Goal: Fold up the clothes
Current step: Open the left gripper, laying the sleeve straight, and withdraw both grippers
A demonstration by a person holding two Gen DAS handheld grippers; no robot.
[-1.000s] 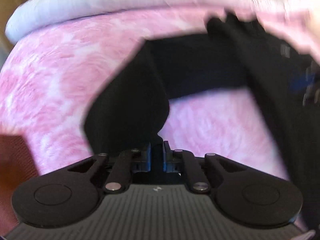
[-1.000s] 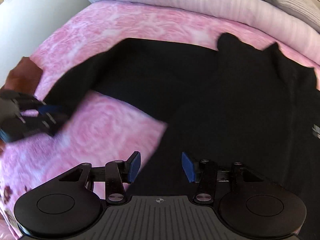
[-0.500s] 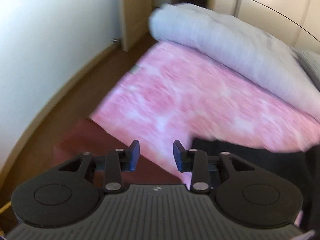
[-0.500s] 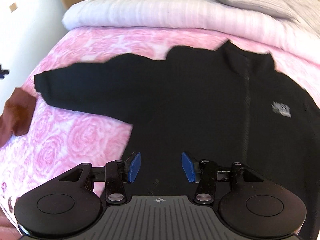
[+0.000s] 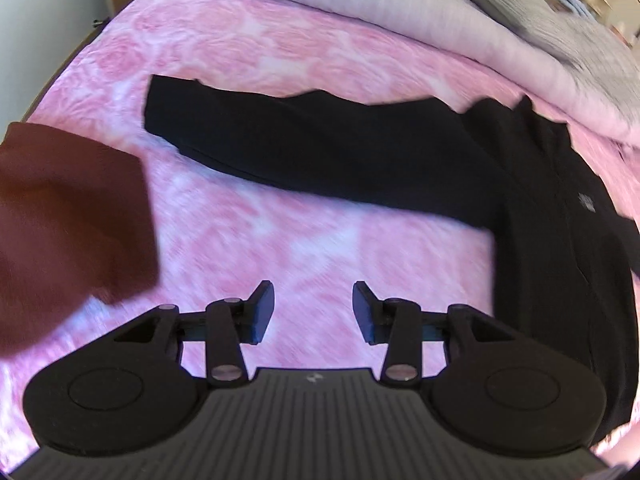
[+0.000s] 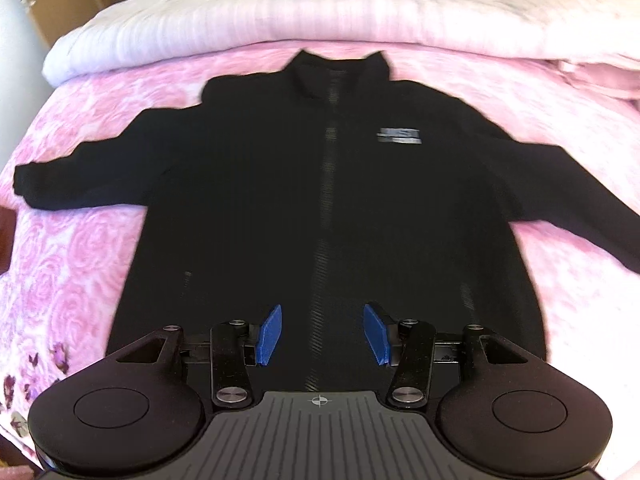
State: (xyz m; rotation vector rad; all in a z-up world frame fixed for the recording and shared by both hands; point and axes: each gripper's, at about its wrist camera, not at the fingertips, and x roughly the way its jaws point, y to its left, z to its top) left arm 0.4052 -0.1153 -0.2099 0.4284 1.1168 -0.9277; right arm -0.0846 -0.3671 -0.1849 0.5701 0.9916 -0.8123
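Black jacket [image 6: 328, 200] lies flat on the pink bed [image 5: 280, 220], sleeves spread toward both bed edges. Left hand-held gripper [image 5: 313, 312] jaws opening over bare bedspread, nothing between; right hand-held gripper [image 6: 322, 334] jaws apart, empty, above the hem.

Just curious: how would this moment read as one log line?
black zip jacket: flat, sleeves spread | pink rose bedspread: under it | left fingers: opening, empty | right fingers: open, empty

**Both hand-held grippers empty, angled down**

The left hand-held gripper [image 5: 313, 312] tilts steeply downward, its jaws opening with nothing between them. The right hand-held gripper [image 6: 322, 334] also points steeply down above the black jacket [image 6: 320, 184], jaws apart, gripping nothing.
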